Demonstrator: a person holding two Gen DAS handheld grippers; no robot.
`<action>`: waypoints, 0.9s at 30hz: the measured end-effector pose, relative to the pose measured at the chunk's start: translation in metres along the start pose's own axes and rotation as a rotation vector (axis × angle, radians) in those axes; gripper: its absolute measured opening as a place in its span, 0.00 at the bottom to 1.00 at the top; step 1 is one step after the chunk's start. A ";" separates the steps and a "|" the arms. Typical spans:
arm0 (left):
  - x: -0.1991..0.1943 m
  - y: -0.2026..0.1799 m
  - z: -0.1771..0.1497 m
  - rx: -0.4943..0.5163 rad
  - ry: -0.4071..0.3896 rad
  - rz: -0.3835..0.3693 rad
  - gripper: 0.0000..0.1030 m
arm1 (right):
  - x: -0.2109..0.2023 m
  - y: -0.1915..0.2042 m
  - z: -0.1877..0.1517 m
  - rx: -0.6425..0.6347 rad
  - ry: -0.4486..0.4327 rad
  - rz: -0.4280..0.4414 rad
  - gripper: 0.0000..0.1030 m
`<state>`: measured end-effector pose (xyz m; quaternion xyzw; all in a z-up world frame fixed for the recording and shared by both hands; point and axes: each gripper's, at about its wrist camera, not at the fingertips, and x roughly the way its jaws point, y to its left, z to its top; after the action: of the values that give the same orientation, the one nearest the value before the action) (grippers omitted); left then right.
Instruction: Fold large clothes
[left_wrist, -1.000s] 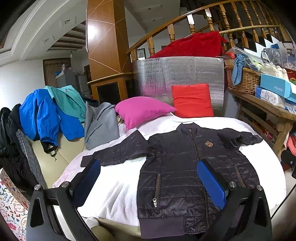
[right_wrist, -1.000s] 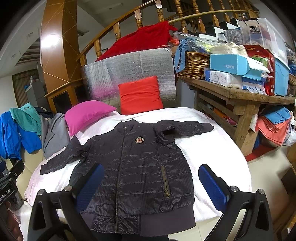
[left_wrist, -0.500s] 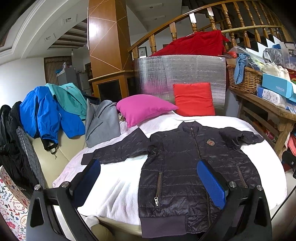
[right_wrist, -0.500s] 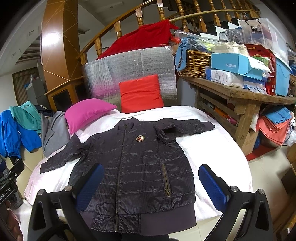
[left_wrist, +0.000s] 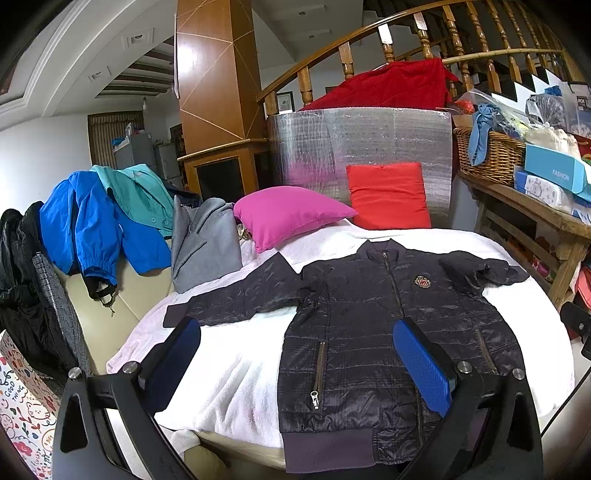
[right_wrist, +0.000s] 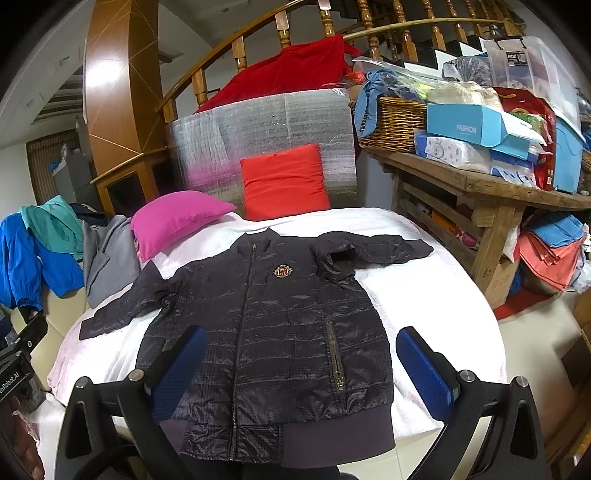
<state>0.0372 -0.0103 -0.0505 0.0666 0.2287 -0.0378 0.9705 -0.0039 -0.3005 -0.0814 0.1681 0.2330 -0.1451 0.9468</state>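
A dark quilted jacket (left_wrist: 373, 332) (right_wrist: 280, 325) lies face up, zipped, on a white-covered bed (left_wrist: 236, 369) (right_wrist: 424, 295). Its left sleeve stretches out flat toward the bed's left side; the right sleeve is bunched and bent near the shoulder. Its ribbed hem hangs at the near edge of the bed. My left gripper (left_wrist: 295, 354) hovers open above the jacket's lower left part, with blue pads (left_wrist: 421, 365) wide apart and nothing between them. My right gripper (right_wrist: 301, 365) is open too, over the jacket's hem, holding nothing.
A pink pillow (left_wrist: 288, 214) and a red cushion (left_wrist: 388, 195) sit at the bed's far end against a silver panel. Blue, teal and grey clothes (left_wrist: 107, 221) are piled on the left. On the right stands a wooden table (right_wrist: 480, 188) loaded with a basket and boxes.
Both views shift only slightly; the jacket lies unchanged and both grippers stay open.
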 end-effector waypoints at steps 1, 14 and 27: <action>0.000 0.001 0.000 0.000 0.001 0.000 1.00 | 0.000 0.001 0.000 -0.002 0.000 0.000 1.00; 0.002 0.004 -0.001 -0.005 0.003 0.001 1.00 | 0.003 0.005 0.000 -0.013 0.004 0.001 1.00; 0.003 0.003 0.000 -0.003 0.008 0.005 1.00 | 0.006 0.006 0.000 -0.014 0.008 0.001 1.00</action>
<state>0.0402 -0.0071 -0.0512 0.0660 0.2324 -0.0350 0.9697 0.0030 -0.2962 -0.0826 0.1622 0.2378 -0.1424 0.9470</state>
